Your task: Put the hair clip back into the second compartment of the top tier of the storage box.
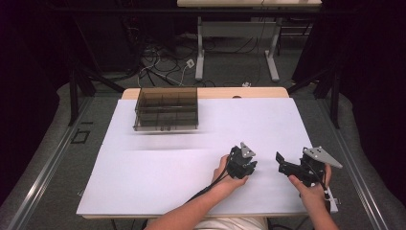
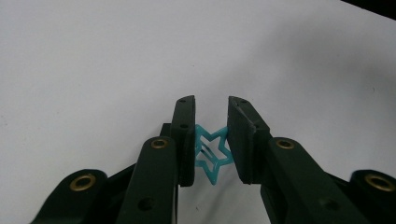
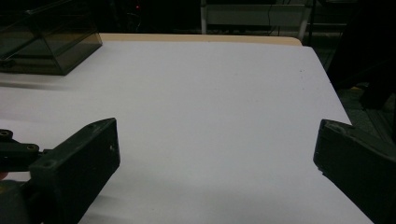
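Left gripper (image 1: 245, 165) sits low on the white table (image 1: 158, 177), toward the person's side and well clear of the box (image 1: 166, 109) — the smoky, see-through divided box at the far edge. The left hand (image 1: 226, 175) grips it from behind, cable trailing back along the forearm.

In the left gripper view, the jaws are narrowed onto a small teal star (image 2: 211, 151), an open outline shape like a clip. The star sits between the two pads, its side points touching each of them, lower point hanging below. Left gripper (image 2: 211, 140) is pointed down at bare white surface. Can't tell whether the star is lifted off the table or resting on it.

Right gripper (image 1: 287, 165) is just beside the left one, on the side farther from the box, held by the right hand (image 1: 311, 189). Grey three-cornered plate on top. Its jaws stand wide apart — in the right gripper view (image 3: 215, 154) there's only bare table between them, with the box (image 3: 46, 42) at the far upper left corner.
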A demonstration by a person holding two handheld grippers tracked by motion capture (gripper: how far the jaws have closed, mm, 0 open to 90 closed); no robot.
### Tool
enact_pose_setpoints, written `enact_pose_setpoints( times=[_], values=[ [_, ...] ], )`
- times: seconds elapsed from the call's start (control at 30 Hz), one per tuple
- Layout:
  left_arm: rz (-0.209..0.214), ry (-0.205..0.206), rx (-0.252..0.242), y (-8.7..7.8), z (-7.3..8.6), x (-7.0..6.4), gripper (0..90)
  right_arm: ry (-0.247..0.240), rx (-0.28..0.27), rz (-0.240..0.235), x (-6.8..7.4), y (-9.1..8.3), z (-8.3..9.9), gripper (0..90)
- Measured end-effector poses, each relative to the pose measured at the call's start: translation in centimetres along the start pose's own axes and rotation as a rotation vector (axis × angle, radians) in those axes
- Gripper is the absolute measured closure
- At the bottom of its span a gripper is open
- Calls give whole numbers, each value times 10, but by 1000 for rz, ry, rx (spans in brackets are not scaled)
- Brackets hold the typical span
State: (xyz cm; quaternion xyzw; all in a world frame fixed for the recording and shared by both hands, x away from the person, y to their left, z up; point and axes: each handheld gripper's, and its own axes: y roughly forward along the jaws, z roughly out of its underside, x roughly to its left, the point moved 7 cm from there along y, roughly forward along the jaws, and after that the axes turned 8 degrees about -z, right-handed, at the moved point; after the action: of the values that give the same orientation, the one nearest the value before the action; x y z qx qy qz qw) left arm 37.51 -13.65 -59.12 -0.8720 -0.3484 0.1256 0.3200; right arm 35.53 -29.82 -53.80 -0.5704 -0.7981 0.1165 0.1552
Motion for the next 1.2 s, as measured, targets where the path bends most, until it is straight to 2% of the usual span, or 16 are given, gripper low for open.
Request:
enact_pose_setpoints(
  times=[0.1,0.7,1.2],
  values=[
    [-7,3,-11,-2,-2,2,731,3,0,-2,0,0,0,1],
    [-35,-52,-36,-19,-11,22,732,-1,0,4,1,0,0,1],
    [-59,-67,-54,-28,-17,36,733,4,9,3,1,0,1,1]
  ],
)
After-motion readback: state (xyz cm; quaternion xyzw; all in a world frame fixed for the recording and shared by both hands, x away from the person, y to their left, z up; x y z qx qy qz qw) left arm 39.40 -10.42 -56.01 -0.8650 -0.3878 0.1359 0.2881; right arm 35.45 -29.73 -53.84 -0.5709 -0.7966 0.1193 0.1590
